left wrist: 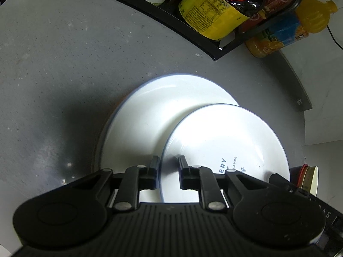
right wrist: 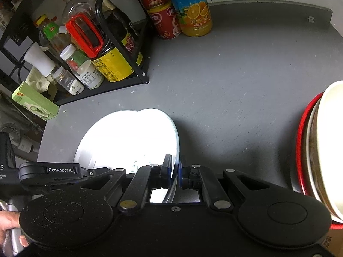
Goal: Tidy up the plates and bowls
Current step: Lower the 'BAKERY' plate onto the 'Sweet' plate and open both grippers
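Leftmost on the grey countertop (left wrist: pixel 64 64): a black wire rack (right wrist: pixel 120 42) along the back edge, crowded with bottles and jars, a yellow-labelled bottle (left wrist: pixel 205 15) the largest. Green carton (right wrist: pixel 35 101) lies just before the rack's left end. Orange juice bottle (right wrist: pixel 193 6) and two stacked red cans (right wrist: pixel 163 10) stand just right of the rack, against the back wall.

Centre, toward the front edge: large white plate (left wrist: pixel 145 115) with thin blue rim, flat on the countertop. Smaller white plate (left wrist: pixel 225 141), also blue-rimmed, blue lettering on its face, overlaps the large one's right side.

Left gripper (left wrist: pixel 169 162): jaws slightly parted, straddling the smaller plate's left rim; a gap shows beside each finger, so no pinch on it. A hand (right wrist: pixel 10 224) holds this tool's grip, seen at the lower left of the right wrist view.

Right gripper (right wrist: pixel 176 167): jaws closed tight on the smaller plate's right rim, pads pressing both faces.

Right edge of the countertop: nested bowls (right wrist: pixel 321 150), cream inside, red rim on the outermost, well apart from the plates.
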Tool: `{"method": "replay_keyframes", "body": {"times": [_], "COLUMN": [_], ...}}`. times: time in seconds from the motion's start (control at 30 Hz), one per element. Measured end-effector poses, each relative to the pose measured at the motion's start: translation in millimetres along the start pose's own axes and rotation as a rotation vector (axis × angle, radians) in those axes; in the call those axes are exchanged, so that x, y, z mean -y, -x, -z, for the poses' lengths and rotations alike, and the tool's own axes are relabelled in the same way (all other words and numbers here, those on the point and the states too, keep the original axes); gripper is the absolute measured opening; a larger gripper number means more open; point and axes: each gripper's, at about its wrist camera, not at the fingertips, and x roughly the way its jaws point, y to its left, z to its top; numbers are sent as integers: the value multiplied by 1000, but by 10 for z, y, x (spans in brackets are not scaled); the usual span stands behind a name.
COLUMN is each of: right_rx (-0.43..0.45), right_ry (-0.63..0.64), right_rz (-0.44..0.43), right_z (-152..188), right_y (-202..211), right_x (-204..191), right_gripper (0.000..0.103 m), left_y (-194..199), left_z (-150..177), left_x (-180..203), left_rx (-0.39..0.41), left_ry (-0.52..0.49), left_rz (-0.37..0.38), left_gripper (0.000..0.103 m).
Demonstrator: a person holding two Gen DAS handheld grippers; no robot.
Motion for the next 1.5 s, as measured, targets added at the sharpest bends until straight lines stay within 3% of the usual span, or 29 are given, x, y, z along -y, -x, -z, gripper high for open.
{"method": "replay_keyframes", "body": {"times": [0.2,0.3,0.37,0.47,0.57,1.03,1.2,1.5], "right_rx": [6,5,3,-1,-8,-42,-65,-79], "right_ry": [27,25,24,19,19,63,52,28], "right_rz": [6,0,3,15,31,36,34,19], "right_z": [-11,-11,-14,-7,5,58,75,81], "right_y": [-32,-45,-46,-57,-79,-210,-286,-335], "right_x": [-58,-56,-56,-51,-52,-98,-83,-116], "right_gripper": [4,4,4,5,7,10,19,25], "left_y": [191,319,414,499,472,183,256,319], "left_z": [-89,-139,-160,-160,-146,7,25,-10], "left_x": [33,40,40,52,16,-140,-215,-278], "left_rx": [30,46,68,103,99,54,79,84], "left_ry": [-20,-26,-30,-44,-47,-26,-12,7], "left_rz": [-46,-30,-44,-76,-105,-171,-159,-153], "left_gripper": [19,30,45,59,63,59,57,51]}}
